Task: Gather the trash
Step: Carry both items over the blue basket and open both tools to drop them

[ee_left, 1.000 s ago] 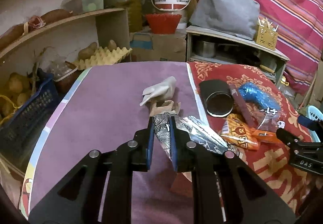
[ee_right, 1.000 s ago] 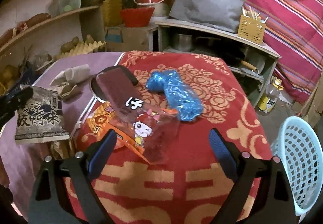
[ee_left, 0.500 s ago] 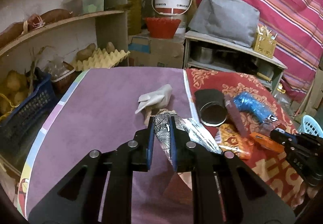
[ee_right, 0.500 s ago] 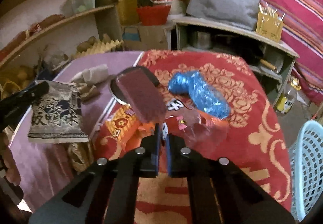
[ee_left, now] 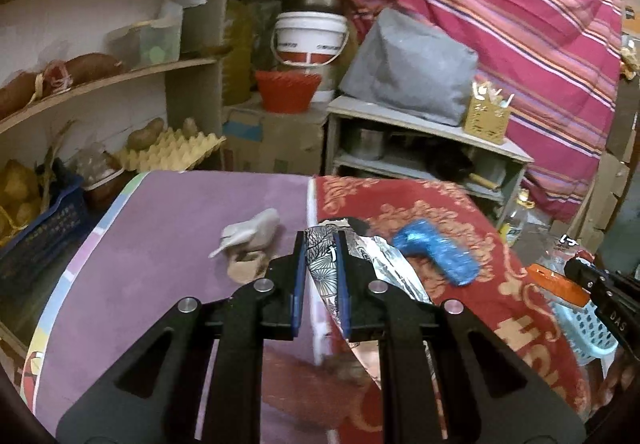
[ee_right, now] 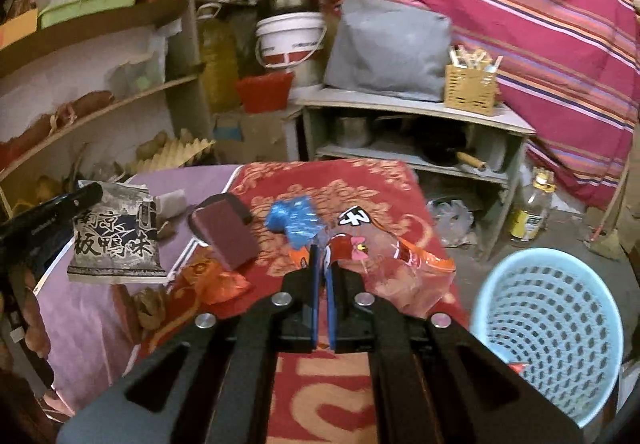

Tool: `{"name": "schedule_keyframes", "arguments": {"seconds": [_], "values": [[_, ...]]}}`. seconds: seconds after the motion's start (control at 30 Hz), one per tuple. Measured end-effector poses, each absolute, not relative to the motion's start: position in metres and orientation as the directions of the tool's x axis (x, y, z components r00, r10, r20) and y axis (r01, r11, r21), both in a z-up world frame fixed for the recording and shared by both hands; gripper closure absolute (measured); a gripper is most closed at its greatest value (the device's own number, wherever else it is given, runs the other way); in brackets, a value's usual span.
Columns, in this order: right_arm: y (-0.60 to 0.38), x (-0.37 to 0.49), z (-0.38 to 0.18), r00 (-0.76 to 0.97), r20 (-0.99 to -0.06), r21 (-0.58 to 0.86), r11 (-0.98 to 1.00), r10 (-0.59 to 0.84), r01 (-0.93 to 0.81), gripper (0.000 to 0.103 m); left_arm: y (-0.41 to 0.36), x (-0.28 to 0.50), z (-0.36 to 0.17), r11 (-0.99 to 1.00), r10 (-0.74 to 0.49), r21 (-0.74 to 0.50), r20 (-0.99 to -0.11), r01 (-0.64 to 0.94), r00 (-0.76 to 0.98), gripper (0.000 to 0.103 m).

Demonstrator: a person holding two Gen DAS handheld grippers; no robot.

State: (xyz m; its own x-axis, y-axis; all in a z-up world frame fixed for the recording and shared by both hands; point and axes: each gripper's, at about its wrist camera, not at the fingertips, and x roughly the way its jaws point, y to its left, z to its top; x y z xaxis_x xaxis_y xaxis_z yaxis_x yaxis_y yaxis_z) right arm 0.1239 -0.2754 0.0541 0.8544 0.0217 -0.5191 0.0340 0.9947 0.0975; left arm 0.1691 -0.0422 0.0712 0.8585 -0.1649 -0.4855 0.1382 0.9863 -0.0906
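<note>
Both grippers now carry trash: our right gripper [ee_right: 320, 256] has just closed on the clear snack wrapper [ee_right: 384, 260], lifting it toward the blue basket [ee_right: 552, 328]; our left gripper [ee_left: 320, 244] stays clamped on the patterned packet [ee_left: 320, 264].

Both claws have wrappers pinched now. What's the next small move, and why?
Probably swing the right claw rightward over the blue basket and let go there. It is shut on the clear cartoon wrapper, which hangs off the table, and the basket stands just to its right on the floor. The left claw can follow with its grey printed packet.
</note>
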Motion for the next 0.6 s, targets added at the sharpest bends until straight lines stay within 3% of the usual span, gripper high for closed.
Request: {"name": "schedule_keyframes", "arguments": {"seconds": [0.6], "values": [[-0.42, 0.043, 0.045, 0.833, -0.522, 0.109, 0.954, -0.184, 0.28, 0.1, -0.215, 0.148, 0.066, 0.911, -0.389, -0.074, -0.484, 0.406, 0.784, 0.091]]}}
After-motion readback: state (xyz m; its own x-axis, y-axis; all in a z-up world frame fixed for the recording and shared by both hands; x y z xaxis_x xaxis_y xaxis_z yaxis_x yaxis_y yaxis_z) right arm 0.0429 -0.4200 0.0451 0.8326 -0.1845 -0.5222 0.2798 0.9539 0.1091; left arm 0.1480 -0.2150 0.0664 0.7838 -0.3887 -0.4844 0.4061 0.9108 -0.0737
